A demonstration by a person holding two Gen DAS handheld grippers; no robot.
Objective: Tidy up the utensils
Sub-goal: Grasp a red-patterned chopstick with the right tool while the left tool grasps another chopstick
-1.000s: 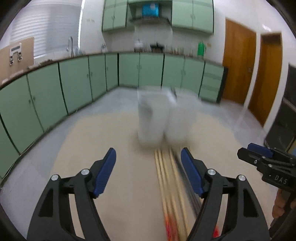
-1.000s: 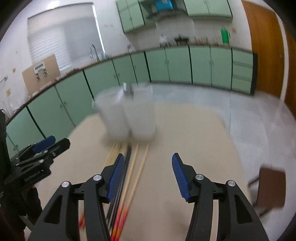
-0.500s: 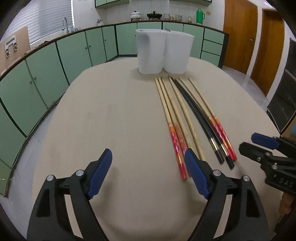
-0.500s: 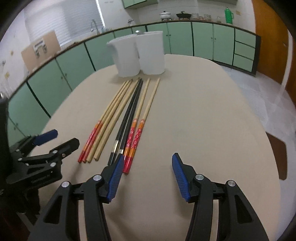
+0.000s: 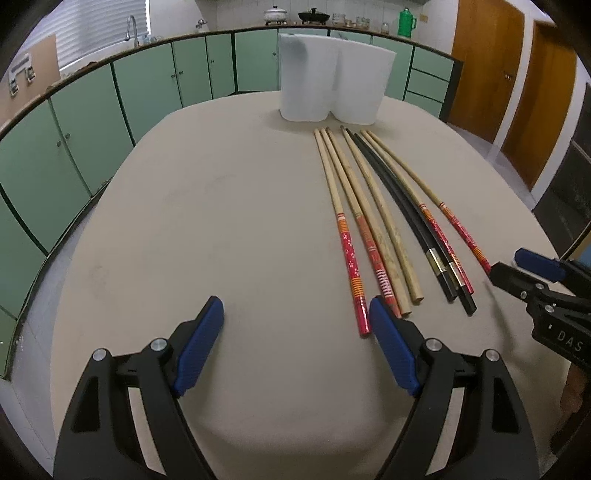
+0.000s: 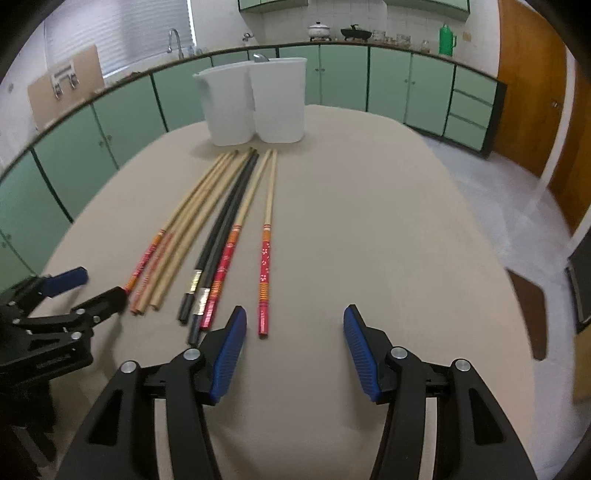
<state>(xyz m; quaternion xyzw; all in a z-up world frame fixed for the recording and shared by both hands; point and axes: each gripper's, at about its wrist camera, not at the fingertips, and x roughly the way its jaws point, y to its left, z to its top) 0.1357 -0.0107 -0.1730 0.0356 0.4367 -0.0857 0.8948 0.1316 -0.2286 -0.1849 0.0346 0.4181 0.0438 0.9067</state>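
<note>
Clearly both grippers, left gripper and right gripper, gape empty; ahead lie the chopsticks, light, stiff, slippery; pinch one's painted end.

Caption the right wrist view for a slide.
Open right claw above a beige table, near a row of chopsticks leading to two white containers.

- Green cabinets curve behind the beige table.
- A window with blinds sits above them, left of the faucet.
- Wooden doors stand right of the cabinets.
</note>
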